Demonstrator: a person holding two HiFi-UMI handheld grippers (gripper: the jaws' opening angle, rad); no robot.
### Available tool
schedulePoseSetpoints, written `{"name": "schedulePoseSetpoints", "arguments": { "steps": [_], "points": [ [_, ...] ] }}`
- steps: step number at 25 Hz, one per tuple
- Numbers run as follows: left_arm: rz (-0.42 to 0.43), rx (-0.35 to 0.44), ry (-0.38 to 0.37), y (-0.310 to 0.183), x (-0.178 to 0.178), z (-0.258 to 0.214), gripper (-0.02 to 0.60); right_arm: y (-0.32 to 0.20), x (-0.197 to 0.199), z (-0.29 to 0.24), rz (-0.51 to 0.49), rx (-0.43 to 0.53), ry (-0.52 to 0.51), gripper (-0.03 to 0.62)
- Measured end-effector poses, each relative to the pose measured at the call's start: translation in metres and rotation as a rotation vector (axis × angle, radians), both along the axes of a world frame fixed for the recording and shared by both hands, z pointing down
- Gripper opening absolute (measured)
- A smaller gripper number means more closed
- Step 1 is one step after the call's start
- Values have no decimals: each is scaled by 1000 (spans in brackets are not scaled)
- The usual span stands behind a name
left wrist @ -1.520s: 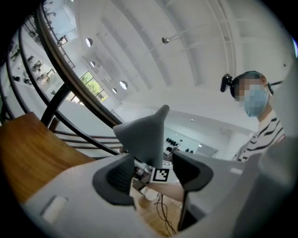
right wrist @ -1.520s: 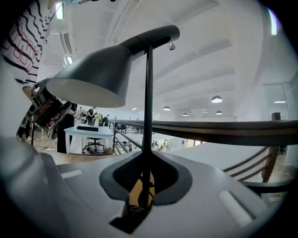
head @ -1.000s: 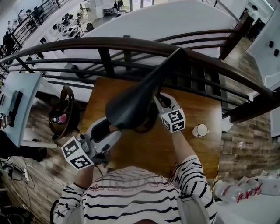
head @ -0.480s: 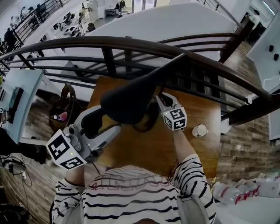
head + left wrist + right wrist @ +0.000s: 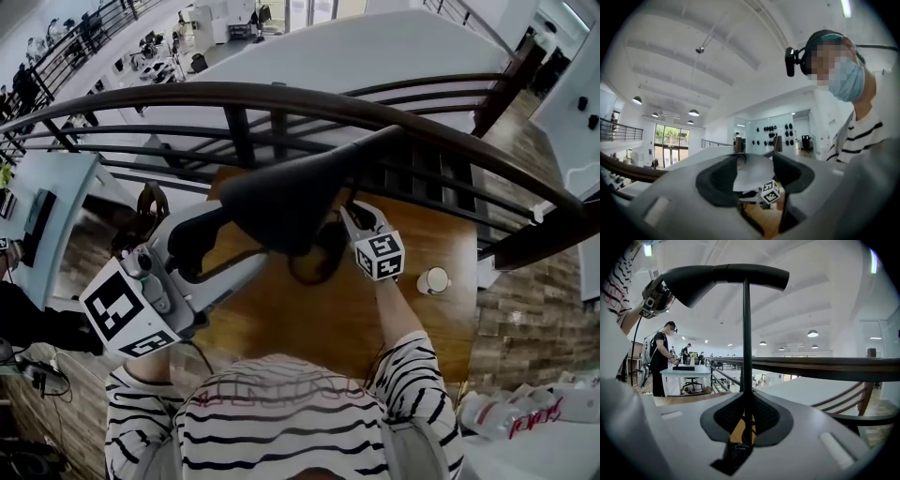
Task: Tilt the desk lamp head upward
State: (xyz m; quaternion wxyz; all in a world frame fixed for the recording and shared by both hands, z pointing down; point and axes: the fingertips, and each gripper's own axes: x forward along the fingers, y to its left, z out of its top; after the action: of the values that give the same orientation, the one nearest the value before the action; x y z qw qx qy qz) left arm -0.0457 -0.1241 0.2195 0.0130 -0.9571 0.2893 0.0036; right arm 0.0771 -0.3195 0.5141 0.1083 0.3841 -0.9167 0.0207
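Lamp head [image 5: 281, 197]: dark and wide, hanging over the middle of the wooden desk [image 5: 412, 328], its broad end toward the near left. From the right gripper view its top looks roughly level.
Left gripper [image 5: 192, 248]: the jaws stand a moderate way apart and are closed onto the head's near-left rim. The pale underside of the shade fills the gap between the pads.
Right gripper [image 5: 352, 217]: the jaws are drawn almost together, pinching the thin black stem [image 5: 746, 333] low down, just above the lamp base [image 5: 314, 272].
Step in hand: probably raising the head with the left gripper while the right braces the stem.
Risk, slip: the hold is only on a smooth curved edge, so a hard upward push could slide the rim out of the pads.
Risk, tipping: if the stem turns or rides up in the right jaws, the base may lift and the lamp lean toward the far railing [image 5: 281, 94].
Risk, cup [image 5: 432, 279]: it stands well apart on the right, and only a wide swing of the right arm would reach it.
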Motion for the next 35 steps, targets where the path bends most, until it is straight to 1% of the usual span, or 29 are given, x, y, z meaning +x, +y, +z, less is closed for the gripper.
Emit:
{"name": "schedulePoseSetpoints", "arguments": {
  "steps": [5,15,22,26,29,31,32,35],
  "points": [
    [21,30,-54,-2,5,-16,242,1,0,0,8,-4,-1,49],
    [69,93,-117,-6,24,-37,235,1,8,-1,18,2,18,46],
    [50,106,-101,-6,18,-36,224,2,6,-1,19,-2,23,46],
    [43,123,-91,0,8,-33,224,6,3,-1,40,-11,31,49],
    [33,169,-95,1,4,-32,224,9,2,0,71,-17,46,75],
    [20,206,-90,3,0,-31,224,12,4,-3,106,-19,41,119],
    [10,221,-81,4,-3,-31,224,15,5,-6,122,-17,33,130],
    [-14,223,-50,5,-17,-26,224,28,6,-22,158,7,-6,135]
  ]
}}
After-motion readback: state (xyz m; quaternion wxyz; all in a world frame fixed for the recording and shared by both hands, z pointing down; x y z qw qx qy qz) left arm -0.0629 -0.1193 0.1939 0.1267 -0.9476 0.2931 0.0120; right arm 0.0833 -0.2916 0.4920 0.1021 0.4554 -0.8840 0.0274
